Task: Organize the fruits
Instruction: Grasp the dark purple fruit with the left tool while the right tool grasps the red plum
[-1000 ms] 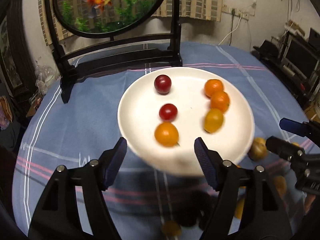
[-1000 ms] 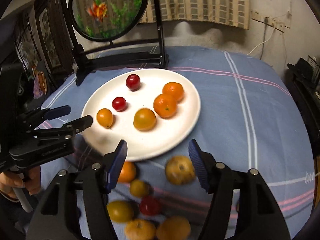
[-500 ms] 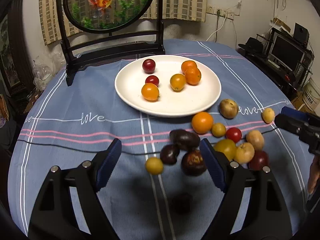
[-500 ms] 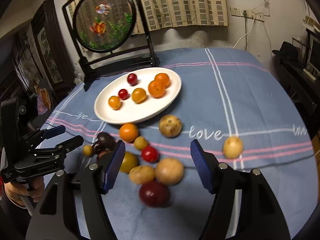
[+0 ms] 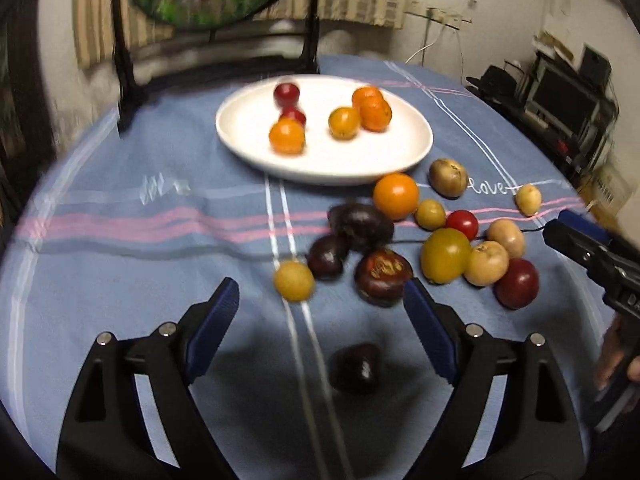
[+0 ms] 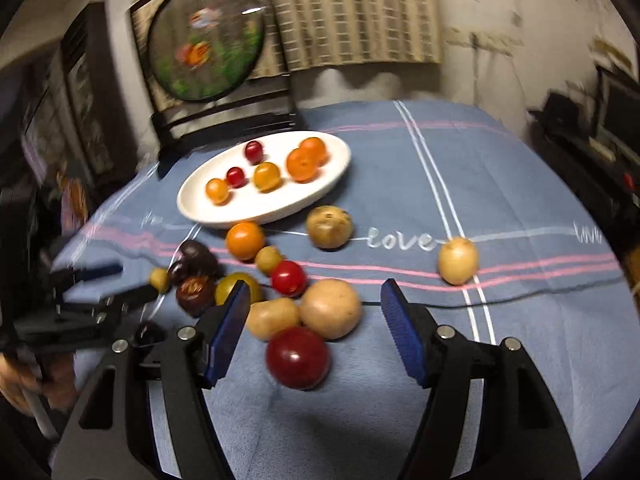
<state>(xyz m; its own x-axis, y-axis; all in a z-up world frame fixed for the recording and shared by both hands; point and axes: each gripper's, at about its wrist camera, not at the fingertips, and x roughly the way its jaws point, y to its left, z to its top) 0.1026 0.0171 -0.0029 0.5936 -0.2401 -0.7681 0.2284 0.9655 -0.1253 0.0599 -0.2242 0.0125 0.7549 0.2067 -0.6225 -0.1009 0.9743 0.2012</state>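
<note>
A white plate (image 5: 400,160) (image 6: 320,204) on the blue tablecloth holds several small orange and red fruits. In front of it lie several loose fruits: an orange (image 5: 396,196), dark purple ones (image 5: 383,276), tan ones (image 6: 330,308), a red one (image 6: 298,356). My left gripper (image 5: 322,320) is open and empty, above a dark fruit (image 5: 354,366). My right gripper (image 6: 314,320) is open and empty, with the red and tan fruits between its jaws' line of sight. The right gripper also shows at the left view's right edge (image 5: 592,248).
A round fish-painted screen on a black stand (image 6: 208,60) stands behind the plate. A lone tan fruit (image 6: 458,260) lies to the right. A thin black cable (image 6: 520,298) crosses the cloth. Furniture and electronics (image 5: 568,100) stand off the table's right.
Both grippers have pulled back from the plate toward me and lowered. The loose fruits now fill the near view. Both stay open.
</note>
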